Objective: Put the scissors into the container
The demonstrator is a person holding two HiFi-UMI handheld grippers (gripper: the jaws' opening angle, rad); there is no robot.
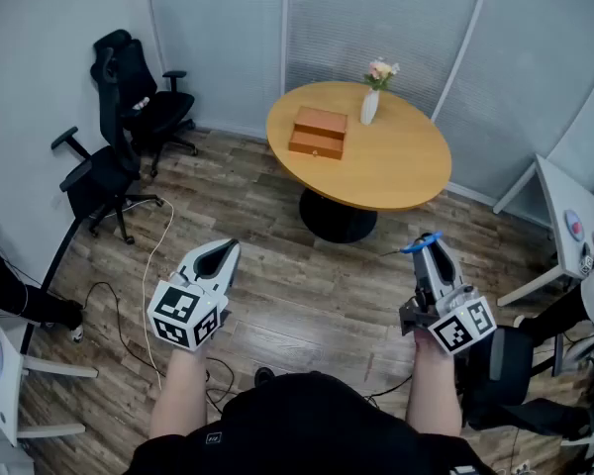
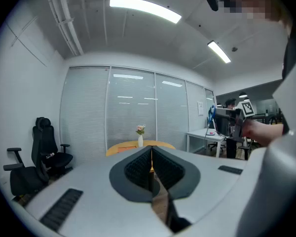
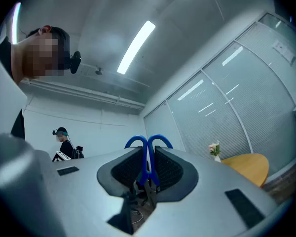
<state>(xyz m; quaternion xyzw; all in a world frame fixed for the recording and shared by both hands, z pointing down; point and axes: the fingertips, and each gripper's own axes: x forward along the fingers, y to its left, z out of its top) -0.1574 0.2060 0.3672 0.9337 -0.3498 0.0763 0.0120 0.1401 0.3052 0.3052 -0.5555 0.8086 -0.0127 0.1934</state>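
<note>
Your right gripper point(image 1: 429, 247) pinches scissors point(image 3: 148, 154) between its fingers; left gripper point(image 1: 218, 256) has fingers pressed together, empty. Carrying step: next, reach the container point(image 1: 318, 133) at twelve o'clock.

The round wooden bench point(image 1: 396, 171) stands well ahead of both pairs of fingers point(image 1: 216, 260). On it lies a wooden container point(image 1: 318, 132), toward the left fingers' side; a white flower vase point(image 1: 370, 105) stands just beyond it.

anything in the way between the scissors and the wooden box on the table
Nothing visible does. The right gripper holds the scissors, and only bare floor and tabletop lie between them and the wooden box; the flower vase stands beside it.
</note>
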